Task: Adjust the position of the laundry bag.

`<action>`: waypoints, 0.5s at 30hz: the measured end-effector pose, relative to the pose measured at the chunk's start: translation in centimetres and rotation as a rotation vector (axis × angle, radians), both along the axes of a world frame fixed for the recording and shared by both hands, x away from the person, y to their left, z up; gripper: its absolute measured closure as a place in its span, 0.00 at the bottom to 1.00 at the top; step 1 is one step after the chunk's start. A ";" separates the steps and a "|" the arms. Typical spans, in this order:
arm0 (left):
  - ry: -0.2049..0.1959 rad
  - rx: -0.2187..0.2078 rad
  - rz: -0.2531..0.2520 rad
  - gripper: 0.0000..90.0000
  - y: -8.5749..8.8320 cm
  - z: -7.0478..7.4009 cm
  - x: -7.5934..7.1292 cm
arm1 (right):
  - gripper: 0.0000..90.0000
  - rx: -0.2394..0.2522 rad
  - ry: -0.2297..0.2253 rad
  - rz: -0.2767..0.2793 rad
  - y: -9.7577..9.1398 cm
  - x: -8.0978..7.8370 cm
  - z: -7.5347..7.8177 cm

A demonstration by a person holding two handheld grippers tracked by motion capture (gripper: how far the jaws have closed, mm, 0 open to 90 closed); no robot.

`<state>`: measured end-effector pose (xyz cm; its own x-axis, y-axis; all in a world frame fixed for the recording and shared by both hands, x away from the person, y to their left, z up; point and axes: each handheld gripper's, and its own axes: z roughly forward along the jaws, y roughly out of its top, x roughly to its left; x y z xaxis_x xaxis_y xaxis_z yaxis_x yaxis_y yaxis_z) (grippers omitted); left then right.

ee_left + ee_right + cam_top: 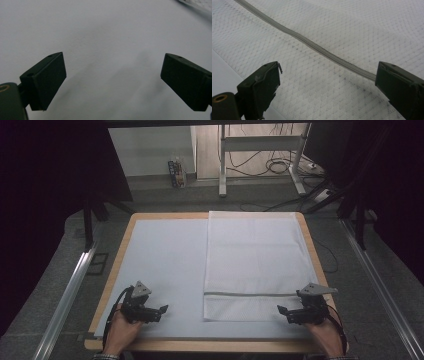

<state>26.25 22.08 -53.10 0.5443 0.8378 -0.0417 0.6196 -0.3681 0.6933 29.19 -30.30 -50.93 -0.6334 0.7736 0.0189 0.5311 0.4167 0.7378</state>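
High view: a white mesh bag (255,265) lies flat on the right half of the worktop (165,255), its long axis running away from the person, with a grey zipper (250,294) crossing it near the close end. The left claw (161,311) sits at the near left corner, pointing inward, jaws spread, nothing between them; the bag's near left corner lies off to that claw's inner side, with bare worktop between the two. The right claw (283,310) sits at the near right corner, also pointing inward, its tips just over the bag's near right edge. Left gripper view: the left claw (113,80) stands wide over plain pale worktop (105,37); a sliver of mesh bag (200,3) shows far ahead and to one side, well apart from the tips. Right gripper view: the right claw (328,85) is wide, with mesh bag (317,85) directly beneath and ahead of it; the zipper (317,47) runs slantwise across just ahead of the tips, one end passing close behind one pad. The pads do not look pressed on the cloth. Judgement: the right hand is the nearer one and already over the bag's near edge; a pinch there needs only a short drop and closing, while the left must first travel inward across to its corner.
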 end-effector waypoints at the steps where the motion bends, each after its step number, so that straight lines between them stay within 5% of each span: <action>1: 0.008 -0.016 -0.007 0.04 -0.1 0.1 0.2 | 0.07 -0.005 -0.008 0.000 0.0 0.0 0.1; 6: 0.014 -0.077 -0.037 0.03 -0.6 0.5 0.7 | 0.07 -0.006 -0.009 -0.019 0.2 0.2 0.1; 15: -0.027 -0.052 -0.061 0.08 -2.2 0.9 1.9 | 0.04 0.023 -0.036 -0.061 0.5 0.5 0.3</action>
